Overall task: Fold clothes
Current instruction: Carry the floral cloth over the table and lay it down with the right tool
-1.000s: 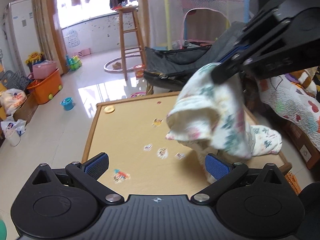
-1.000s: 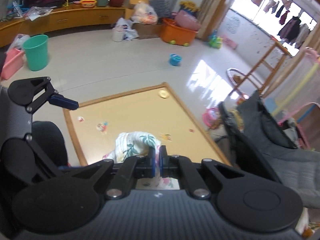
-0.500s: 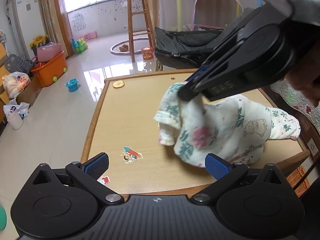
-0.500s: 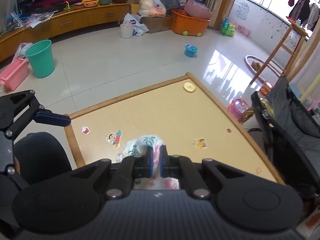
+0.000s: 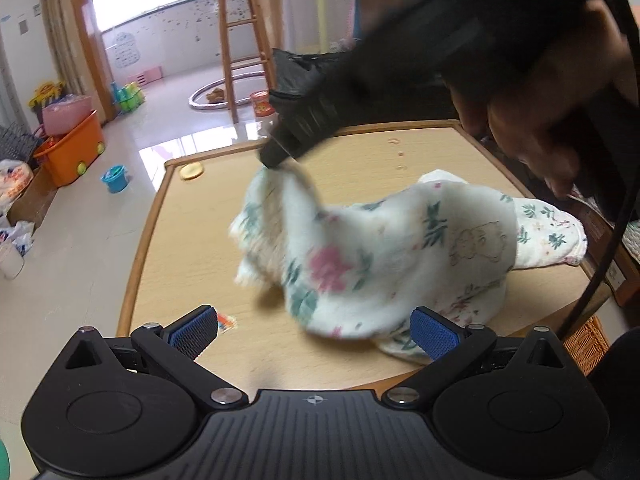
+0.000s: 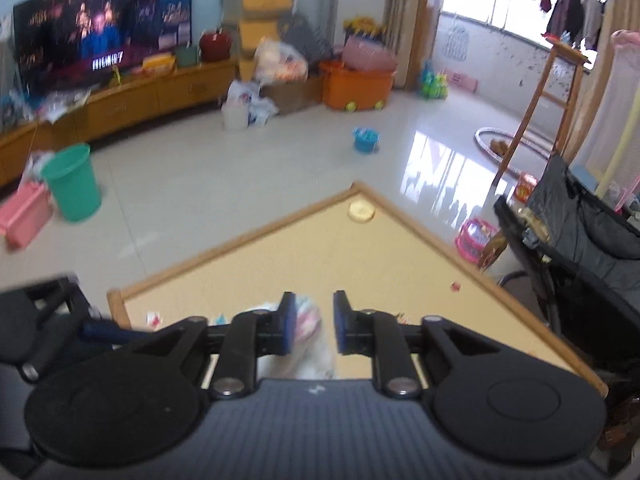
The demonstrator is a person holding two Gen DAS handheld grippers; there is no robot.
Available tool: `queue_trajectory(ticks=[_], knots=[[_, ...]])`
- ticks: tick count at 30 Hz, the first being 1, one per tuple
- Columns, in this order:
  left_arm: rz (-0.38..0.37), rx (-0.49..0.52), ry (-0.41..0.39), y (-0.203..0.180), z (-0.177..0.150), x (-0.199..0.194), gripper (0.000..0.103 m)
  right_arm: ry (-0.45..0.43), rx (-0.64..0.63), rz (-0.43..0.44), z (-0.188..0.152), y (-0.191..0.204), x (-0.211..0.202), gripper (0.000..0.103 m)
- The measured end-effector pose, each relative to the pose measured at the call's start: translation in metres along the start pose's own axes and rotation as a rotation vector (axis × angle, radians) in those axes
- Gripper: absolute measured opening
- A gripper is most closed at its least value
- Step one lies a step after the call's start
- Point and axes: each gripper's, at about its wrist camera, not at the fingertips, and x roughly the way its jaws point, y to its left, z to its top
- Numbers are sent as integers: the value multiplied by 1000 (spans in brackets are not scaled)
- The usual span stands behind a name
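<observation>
A white floral baby garment (image 5: 384, 248) lies heaped on the wooden table (image 5: 192, 240), its left edge blurred and dropping. My left gripper (image 5: 314, 330) is open and empty at the table's near edge, the cloth just beyond its right pad (image 5: 434, 332). My right gripper (image 5: 276, 160) hangs over the garment's left end. In the right wrist view the right gripper (image 6: 314, 322) has its jaws parted, with a bit of the garment (image 6: 310, 320) loose between and below them.
A yellow disc (image 5: 191, 170) lies at the table's far left corner, and stickers (image 5: 226, 322) lie near the front edge. A black stroller (image 6: 576, 248) stands beyond the table's far side. Orange bin (image 5: 72, 148), blue bowl (image 5: 114, 178) and wooden stool (image 5: 240, 40) stand on the floor.
My right gripper lowered the lifted garment end onto the table, moving left, then opened its jaws and let the cloth go. My left gripper stayed open.
</observation>
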Motion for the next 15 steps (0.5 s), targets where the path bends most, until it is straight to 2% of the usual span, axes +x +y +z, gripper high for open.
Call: queue_trajectory(ticks=[2, 6, 12, 15], knots=[[-8, 26, -12, -7, 3, 1, 103, -35, 1, -10, 2, -6, -10, 32], [-27, 90, -28, -24, 10, 4, 103, -71, 9, -55, 1, -24, -35, 35], [-100, 187, -43, -59, 23, 14, 103, -2, -43, -176, -33, -49, -60, 35], [-142, 171, -26, -74, 26, 26, 101, 44, -38, -225, -61, -61, -70, 35]])
